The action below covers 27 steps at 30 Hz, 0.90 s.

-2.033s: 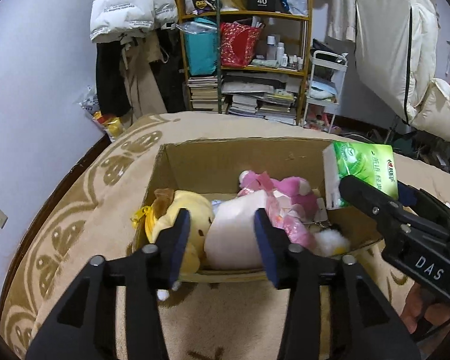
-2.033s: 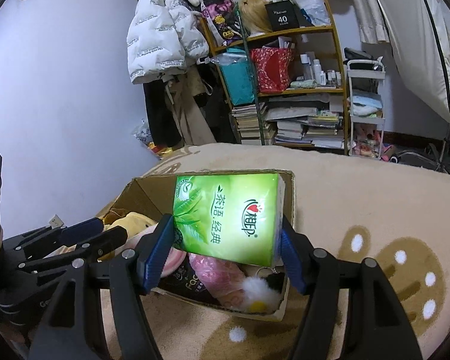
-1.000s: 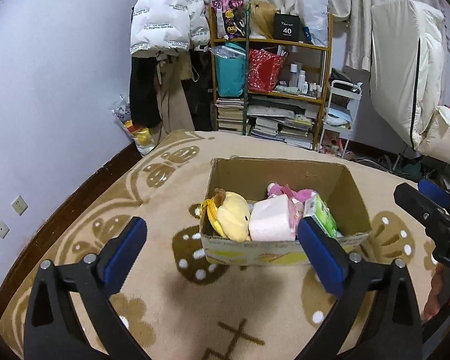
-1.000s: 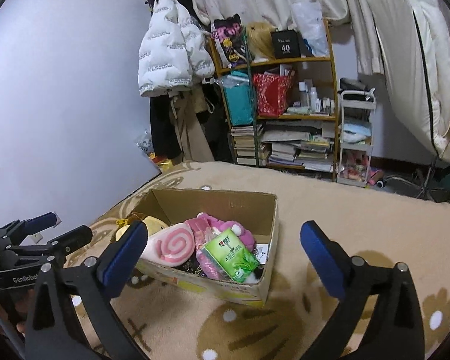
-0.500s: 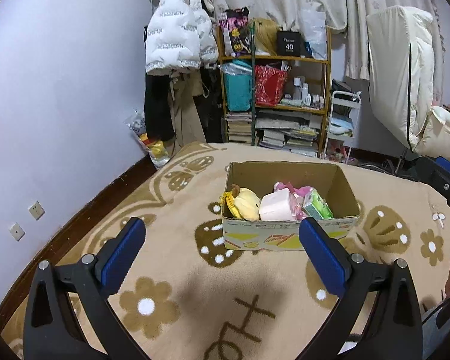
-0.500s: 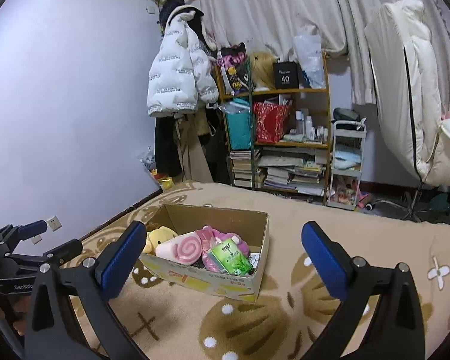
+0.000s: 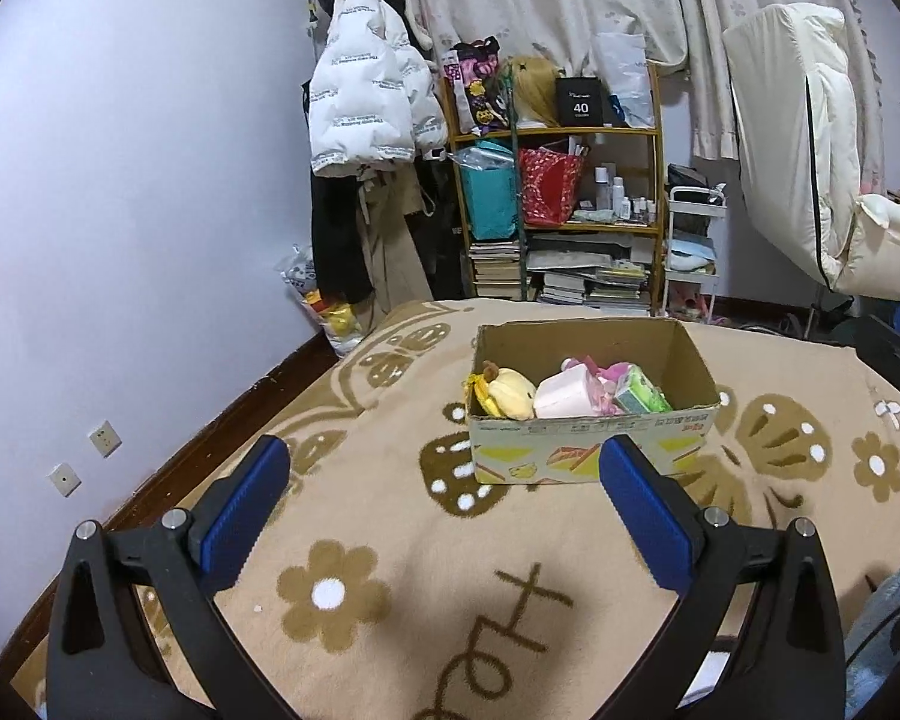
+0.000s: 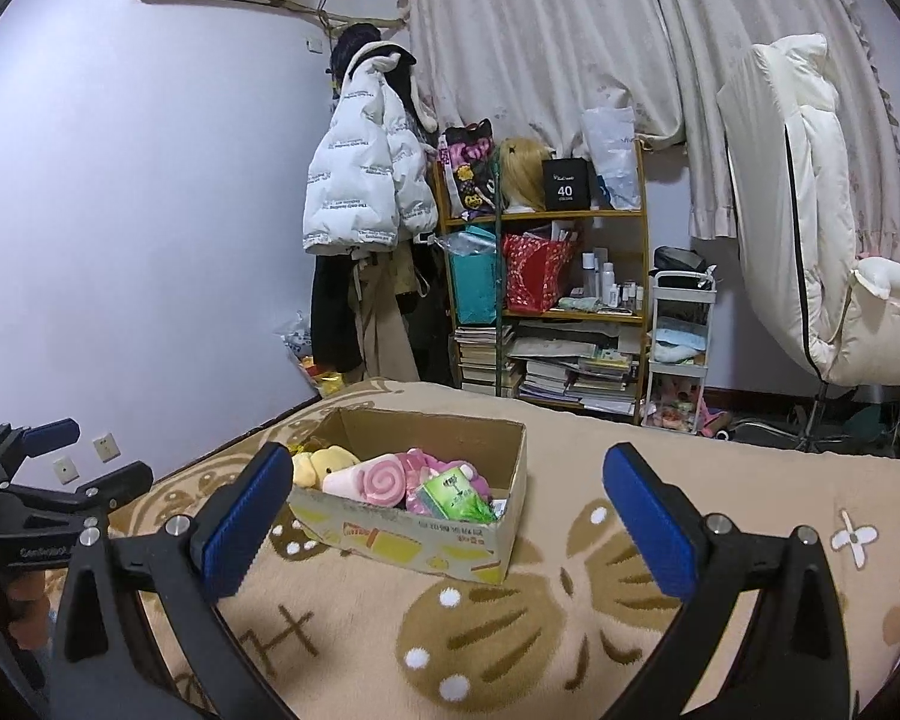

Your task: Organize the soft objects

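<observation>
A cardboard box (image 7: 594, 453) (image 8: 414, 534) stands on the beige patterned blanket. Inside lie a yellow plush toy (image 7: 510, 396) (image 8: 324, 462), a pink-and-white swirl cushion (image 7: 564, 399) (image 8: 369, 480), a pink plush (image 8: 432, 468) and a green tissue pack (image 7: 642, 396) (image 8: 456, 498). My left gripper (image 7: 444, 480) is open and empty, well back from the box. The right gripper (image 8: 447, 483) is open and empty too, also held back from the box. In the right wrist view the left gripper (image 8: 60, 462) shows at the far left.
The blanket (image 7: 390, 540) with flower and mushroom patterns spreads around the box. Behind stand a cluttered shelf (image 7: 564, 210), a white trolley (image 7: 690, 252), hanging coats (image 7: 366, 120) and a cream chair (image 8: 822, 240). A wall (image 7: 120, 240) runs along the left.
The right gripper dropped the green tissue pack into the box and opened. Both grippers have pulled back and up, so the box now looks smaller and farther away.
</observation>
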Motion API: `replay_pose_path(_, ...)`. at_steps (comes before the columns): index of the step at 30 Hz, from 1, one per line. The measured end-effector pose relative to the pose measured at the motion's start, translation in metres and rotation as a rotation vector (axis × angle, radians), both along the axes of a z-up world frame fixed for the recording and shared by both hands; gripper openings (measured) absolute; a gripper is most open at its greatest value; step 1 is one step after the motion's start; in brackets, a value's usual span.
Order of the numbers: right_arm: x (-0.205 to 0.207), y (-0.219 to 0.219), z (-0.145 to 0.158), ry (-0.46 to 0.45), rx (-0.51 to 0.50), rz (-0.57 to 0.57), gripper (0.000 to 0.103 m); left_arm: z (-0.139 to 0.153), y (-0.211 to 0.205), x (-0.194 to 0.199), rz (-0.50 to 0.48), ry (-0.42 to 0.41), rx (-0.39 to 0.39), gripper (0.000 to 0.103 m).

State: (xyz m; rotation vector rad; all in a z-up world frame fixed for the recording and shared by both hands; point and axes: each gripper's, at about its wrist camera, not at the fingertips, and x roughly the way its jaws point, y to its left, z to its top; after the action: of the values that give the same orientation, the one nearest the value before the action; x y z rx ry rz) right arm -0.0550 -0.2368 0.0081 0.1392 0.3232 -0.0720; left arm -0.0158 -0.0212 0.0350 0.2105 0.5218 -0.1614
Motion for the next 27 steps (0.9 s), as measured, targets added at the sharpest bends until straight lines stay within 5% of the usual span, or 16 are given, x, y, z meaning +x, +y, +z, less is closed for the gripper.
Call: replay_pose_path(27, 0.015, -0.01, -0.032, 0.103, 0.03, -0.01, 0.103, -0.019, -0.004, 0.013, -0.007, 0.029, -0.015, 0.102)
